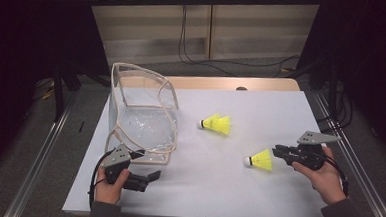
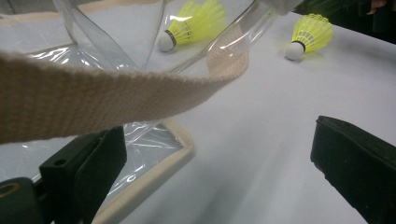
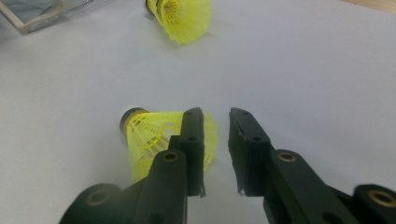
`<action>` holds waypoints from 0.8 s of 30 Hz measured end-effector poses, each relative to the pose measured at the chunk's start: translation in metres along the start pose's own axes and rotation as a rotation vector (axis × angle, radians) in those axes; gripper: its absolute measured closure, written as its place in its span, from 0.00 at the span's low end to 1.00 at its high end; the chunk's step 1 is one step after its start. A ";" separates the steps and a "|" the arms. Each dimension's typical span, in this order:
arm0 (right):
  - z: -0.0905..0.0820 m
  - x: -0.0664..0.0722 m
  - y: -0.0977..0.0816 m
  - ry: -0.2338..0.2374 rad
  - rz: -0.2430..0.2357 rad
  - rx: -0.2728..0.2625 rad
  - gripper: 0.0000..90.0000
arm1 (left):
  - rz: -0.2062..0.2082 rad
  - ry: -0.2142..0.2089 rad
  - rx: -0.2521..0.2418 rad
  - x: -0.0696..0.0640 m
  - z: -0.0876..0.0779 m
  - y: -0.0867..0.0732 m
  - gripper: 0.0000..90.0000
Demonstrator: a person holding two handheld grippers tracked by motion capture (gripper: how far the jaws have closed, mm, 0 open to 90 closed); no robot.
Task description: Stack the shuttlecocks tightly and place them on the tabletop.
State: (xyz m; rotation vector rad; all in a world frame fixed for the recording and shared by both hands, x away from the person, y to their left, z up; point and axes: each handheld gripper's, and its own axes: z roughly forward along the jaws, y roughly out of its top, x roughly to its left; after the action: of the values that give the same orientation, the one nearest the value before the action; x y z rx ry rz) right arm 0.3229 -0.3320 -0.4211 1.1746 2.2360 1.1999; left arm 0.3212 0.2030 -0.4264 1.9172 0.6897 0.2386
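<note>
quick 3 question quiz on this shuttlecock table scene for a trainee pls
1. How many yellow shuttlecocks lie on the table?
2. True or false: the right gripper is clamped on the near shuttlecock.
3. The left gripper sits beside which item: (a) the clear bag, (b) the far shuttlecock, (c) a box?

Key:
1. Two.
2. False. Its jaws stand slightly apart with an empty gap; the shuttlecock lies just beside and beyond one jaw.
3. (a), with the bag's woven strap crossing above its open jaws.
</note>
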 end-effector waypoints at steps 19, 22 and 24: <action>0.002 0.027 0.002 0.080 -0.012 0.014 0.55 | 0.004 -0.002 -0.001 -0.001 0.000 0.001 0.04; 0.008 0.030 -0.005 0.096 -0.010 0.047 0.57 | 0.003 0.000 -0.003 -0.001 0.000 0.001 0.04; 0.012 0.031 -0.010 0.101 -0.004 0.059 0.60 | 0.001 -0.001 -0.006 -0.001 0.000 0.001 0.04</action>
State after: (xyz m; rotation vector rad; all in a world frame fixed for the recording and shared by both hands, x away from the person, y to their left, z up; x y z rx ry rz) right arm 0.3069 -0.3039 -0.4338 1.1552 2.3617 1.2246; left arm 0.3203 0.2018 -0.4256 1.9120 0.6873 0.2400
